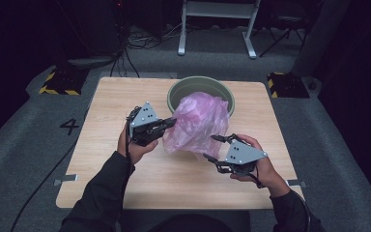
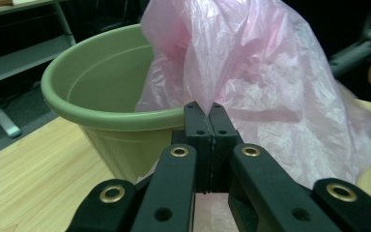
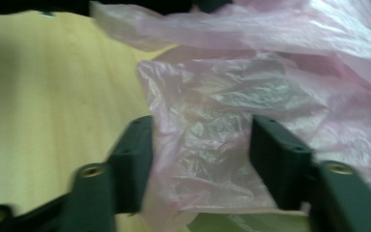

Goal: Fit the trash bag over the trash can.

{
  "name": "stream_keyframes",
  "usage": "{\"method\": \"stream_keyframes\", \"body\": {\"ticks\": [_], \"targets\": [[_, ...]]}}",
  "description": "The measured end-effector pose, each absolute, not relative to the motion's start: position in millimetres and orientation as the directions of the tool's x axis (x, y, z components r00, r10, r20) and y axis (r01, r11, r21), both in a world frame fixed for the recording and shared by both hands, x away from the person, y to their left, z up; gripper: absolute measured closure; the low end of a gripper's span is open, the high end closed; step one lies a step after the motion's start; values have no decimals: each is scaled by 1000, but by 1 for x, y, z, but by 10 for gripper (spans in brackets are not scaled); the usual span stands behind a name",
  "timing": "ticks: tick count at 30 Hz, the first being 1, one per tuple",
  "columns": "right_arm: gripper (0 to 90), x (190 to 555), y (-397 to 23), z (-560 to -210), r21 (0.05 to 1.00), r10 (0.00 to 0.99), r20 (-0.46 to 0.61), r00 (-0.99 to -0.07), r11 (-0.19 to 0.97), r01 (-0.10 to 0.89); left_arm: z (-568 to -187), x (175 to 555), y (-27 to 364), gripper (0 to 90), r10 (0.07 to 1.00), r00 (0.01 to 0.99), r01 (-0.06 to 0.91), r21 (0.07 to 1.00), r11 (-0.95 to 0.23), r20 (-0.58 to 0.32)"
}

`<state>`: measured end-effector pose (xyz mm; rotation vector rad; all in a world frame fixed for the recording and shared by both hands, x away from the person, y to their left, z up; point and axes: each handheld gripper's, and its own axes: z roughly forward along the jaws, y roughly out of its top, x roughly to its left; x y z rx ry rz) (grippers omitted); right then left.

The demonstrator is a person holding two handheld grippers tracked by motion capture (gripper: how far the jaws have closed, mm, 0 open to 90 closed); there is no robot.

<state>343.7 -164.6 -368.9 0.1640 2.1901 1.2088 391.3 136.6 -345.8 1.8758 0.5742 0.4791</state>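
High view looks down; both gripper views closely share the pink bag (image 2: 270,82)

Thin, crinkled, glossy translucent pink plastic bag (image 1: 198,123); beside it, smooth matt green plastic pot (image 1: 178,94); beneath both, matt pale wood-grain table (image 1: 106,140); matt black gripper fingers (image 2: 198,125).

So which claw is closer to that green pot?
Left. The left claw pinches the pink bag just beside the green pot; the right claw is nearer the person, at the bag's lower edge.
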Motion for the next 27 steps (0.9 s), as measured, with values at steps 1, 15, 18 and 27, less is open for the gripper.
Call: {"method": "stream_keyframes", "body": {"ticks": [1, 15, 18, 27], "targets": [[576, 346, -164, -370, 795, 395, -467, -791, 579, -180, -346, 392, 137, 892, 588, 807, 164, 934, -316, 57], [899, 368, -188, -345, 899, 522, -342, -781, 423, -111, -347, 385, 155, 216, 580, 814, 167, 947, -275, 25], [900, 374, -194, -340, 916, 560, -310, -768, 393, -83, -350, 378, 163, 191, 570, 821, 153, 951, -270, 29], [900, 387, -196, -334, 926, 604, -271, -750, 375, -33, -367, 359, 165, 172, 523, 851, 133, 945, -298, 45]]}}
